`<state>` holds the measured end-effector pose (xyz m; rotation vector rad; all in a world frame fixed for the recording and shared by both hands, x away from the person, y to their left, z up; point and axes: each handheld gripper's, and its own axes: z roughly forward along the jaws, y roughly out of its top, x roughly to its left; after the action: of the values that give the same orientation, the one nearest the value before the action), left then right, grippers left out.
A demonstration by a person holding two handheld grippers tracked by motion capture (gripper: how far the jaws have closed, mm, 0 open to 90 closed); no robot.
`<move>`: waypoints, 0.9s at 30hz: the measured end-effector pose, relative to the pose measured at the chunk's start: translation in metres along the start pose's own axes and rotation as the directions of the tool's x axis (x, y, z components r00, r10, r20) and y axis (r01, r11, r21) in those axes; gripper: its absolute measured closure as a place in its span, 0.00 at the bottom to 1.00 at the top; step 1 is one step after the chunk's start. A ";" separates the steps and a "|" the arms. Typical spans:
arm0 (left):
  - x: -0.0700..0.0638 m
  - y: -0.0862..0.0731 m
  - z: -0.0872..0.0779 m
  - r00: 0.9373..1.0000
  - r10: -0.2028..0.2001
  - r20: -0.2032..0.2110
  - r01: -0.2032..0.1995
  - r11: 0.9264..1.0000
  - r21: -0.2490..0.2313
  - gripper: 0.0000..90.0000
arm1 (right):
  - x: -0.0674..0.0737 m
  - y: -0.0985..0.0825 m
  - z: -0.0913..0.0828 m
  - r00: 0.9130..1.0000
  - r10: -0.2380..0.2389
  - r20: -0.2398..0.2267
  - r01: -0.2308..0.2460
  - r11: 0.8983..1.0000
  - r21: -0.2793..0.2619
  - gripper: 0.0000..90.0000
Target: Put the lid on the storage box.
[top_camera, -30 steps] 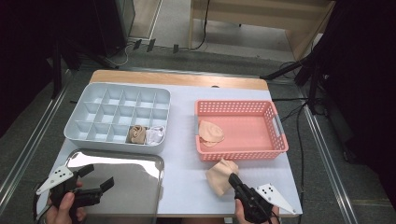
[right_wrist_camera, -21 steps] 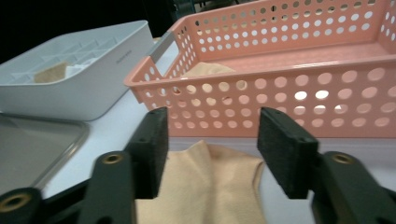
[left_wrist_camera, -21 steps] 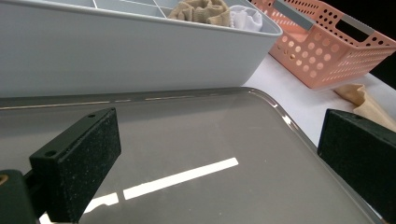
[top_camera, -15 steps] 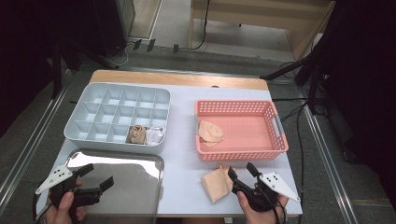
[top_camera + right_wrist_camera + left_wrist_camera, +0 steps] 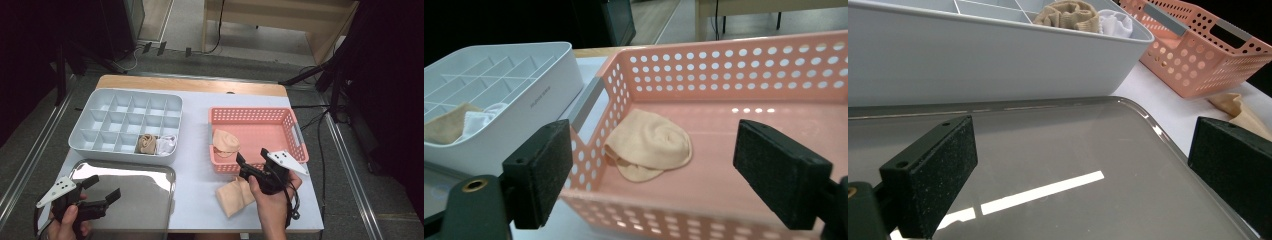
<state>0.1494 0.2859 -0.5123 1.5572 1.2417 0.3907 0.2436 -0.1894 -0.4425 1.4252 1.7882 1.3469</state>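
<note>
High view: the white table [image 5: 200, 150] carries a grey compartment tray [image 5: 80, 140] at back left, a steel tray [image 5: 150, 175] at front left and a pink basket [image 5: 295, 135] at right. Bare tabletop runs between the two trays and the basket. The right gripper [image 5: 248, 159] hangs over the basket's near rim, its jaws having just been opening and now wide, with nothing between them. A flat beige sock [image 5: 232, 197] lies on the table just below it, near the front edge. The left gripper [image 5: 102, 188] sits over the steel tray, jaws apart and empty.

Left gripper view: the pads stand wide over bare steel; the compartment tray's wall rises close ahead (rolled tan and white socks in its near cells).

Right gripper view: a folded sock in the basket [image 5: 649, 145] lies on the basket floor by the near left corner, ahead of and between the spread pads, untouched. The basket's perforated walls close in on three sides.
</note>
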 end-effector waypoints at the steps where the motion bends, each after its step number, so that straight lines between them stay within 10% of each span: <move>1: 0.000 0.000 0.000 1.000 -0.001 0.001 0.001 1.000 -0.001 0.00 | 0.001 0.003 0.004 1.000 -0.003 0.006 0.003 1.000 0.000 0.18; 16: 0.000 0.001 -0.001 1.000 0.006 0.006 -0.005 1.000 -0.003 0.00 | 0.002 0.022 0.048 1.000 0.002 0.022 -0.003 0.999 0.051 0.27; 27: 0.000 0.001 -0.001 1.000 0.003 0.012 -0.003 1.000 -0.001 0.00 | -0.002 0.018 0.084 0.998 0.066 -0.001 -0.065 0.990 0.123 0.51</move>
<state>0.1494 0.2864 -0.5114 1.5587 1.2295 0.3830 0.3220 -0.1589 -0.4599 1.5588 1.8712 1.2936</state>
